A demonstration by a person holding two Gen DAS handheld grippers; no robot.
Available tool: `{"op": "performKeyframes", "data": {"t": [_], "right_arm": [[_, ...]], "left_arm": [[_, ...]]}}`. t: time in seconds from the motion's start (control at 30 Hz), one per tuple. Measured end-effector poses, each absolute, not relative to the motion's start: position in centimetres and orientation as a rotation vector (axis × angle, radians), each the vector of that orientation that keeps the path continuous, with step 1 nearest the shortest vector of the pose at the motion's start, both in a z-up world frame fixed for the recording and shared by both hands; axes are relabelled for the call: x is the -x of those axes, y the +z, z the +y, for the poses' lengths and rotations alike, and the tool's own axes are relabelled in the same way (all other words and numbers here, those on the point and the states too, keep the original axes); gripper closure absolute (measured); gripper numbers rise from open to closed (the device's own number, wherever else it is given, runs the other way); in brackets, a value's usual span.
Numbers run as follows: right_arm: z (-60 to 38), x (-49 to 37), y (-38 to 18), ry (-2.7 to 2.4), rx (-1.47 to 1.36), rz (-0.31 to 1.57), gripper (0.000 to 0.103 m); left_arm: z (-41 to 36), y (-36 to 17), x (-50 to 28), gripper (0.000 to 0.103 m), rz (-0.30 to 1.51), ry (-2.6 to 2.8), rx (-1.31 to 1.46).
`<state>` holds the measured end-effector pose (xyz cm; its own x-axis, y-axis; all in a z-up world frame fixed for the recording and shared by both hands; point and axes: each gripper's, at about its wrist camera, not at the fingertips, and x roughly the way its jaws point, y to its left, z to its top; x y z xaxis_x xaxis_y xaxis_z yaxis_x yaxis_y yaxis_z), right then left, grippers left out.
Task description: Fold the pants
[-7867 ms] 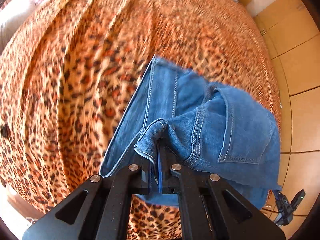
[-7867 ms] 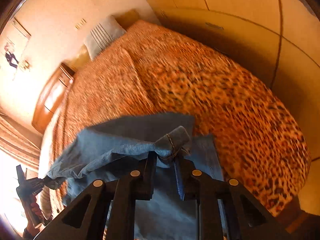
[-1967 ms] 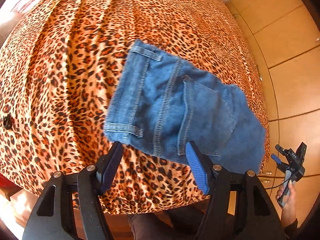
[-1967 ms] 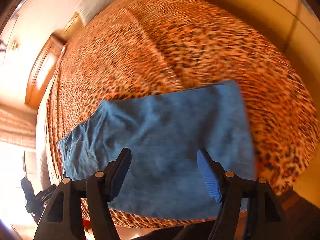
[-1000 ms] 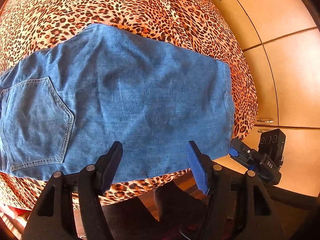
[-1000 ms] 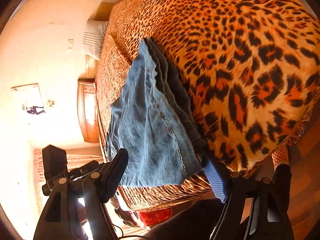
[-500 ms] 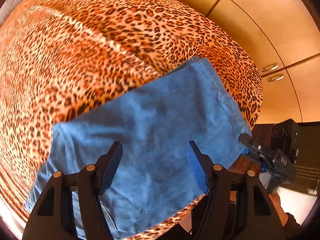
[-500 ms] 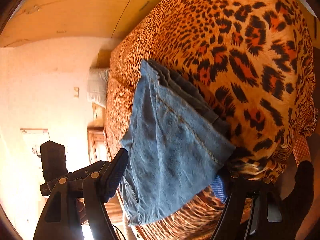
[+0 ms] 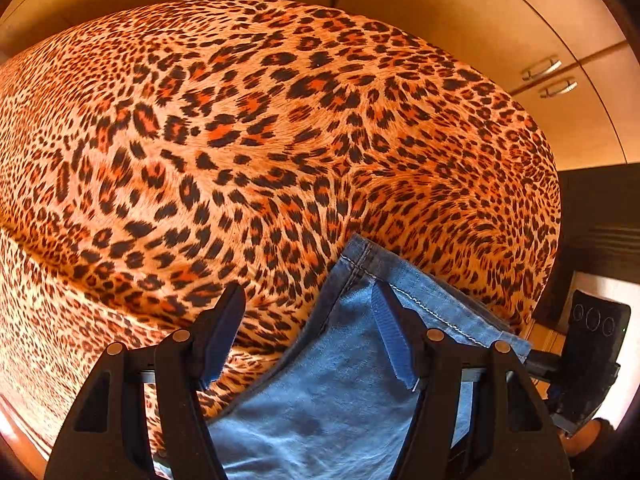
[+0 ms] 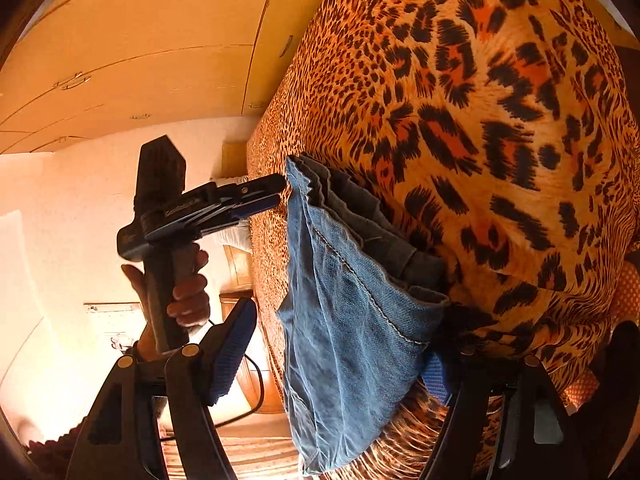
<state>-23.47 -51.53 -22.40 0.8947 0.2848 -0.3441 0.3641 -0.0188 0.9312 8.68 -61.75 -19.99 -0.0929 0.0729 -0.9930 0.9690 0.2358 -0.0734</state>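
**Both claws spread at the hem end of the folded jeans**

Leopard-print bedspread (image 9: pixel 256 128) fills both wrist views, with wooden wardrobe doors (image 9: pixel 480 32) behind. Folded jeans (image 9: pixel 340 380) lie at the bed's edge; in the left view they run from 6 o'clock up toward 1 o'clock, with the stitched hem corner nearest frame centre.

Left gripper (image 9: pixel 308 336): jaws spread wide. Its right finger overlaps the denim in the picture; contact cannot be confirmed. Its left finger sits over bare bedspread. Nothing pinched.

Right gripper (image 10: pixel 336 360): jaws spread, straddling the stacked hem edges at 6 o'clock in its view. Several denim layers are visible edge-on, fanned slightly rather than flush. In this view the left gripper appears at 9 o'clock with its tips at the far corner of the same hem.

Judgement: the fold looks partly done; the likely step in hand is gripping the hem end for a further fold.

Risks:
- Layers are fanned, so a closing jaw may catch only the top layers; the rest would lag and the stack would splay.
- Denim overhangs the mattress edge, so an uneven lift could let it slide off.
- Soft bedspread may bunch into a jaw along with the cloth.
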Motion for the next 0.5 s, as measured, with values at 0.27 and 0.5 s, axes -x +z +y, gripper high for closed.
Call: {"op": "performKeyframes", "data": {"t": [0.27, 0.5], "right_arm": [[-51.4, 22.6, -21.5, -0.089, -1.618, 0.504, 0.027], [-51.9, 21.3, -19.8, -0.132, -1.621, 0.497, 0.028]], "left_arm": [[-62.2, -22.0, -5.1, 0.023, 1.384, -1.28, -1.242], [-62.8, -20.8, -5.4, 0.063, 1.366, -1.324, -1.138]]}}
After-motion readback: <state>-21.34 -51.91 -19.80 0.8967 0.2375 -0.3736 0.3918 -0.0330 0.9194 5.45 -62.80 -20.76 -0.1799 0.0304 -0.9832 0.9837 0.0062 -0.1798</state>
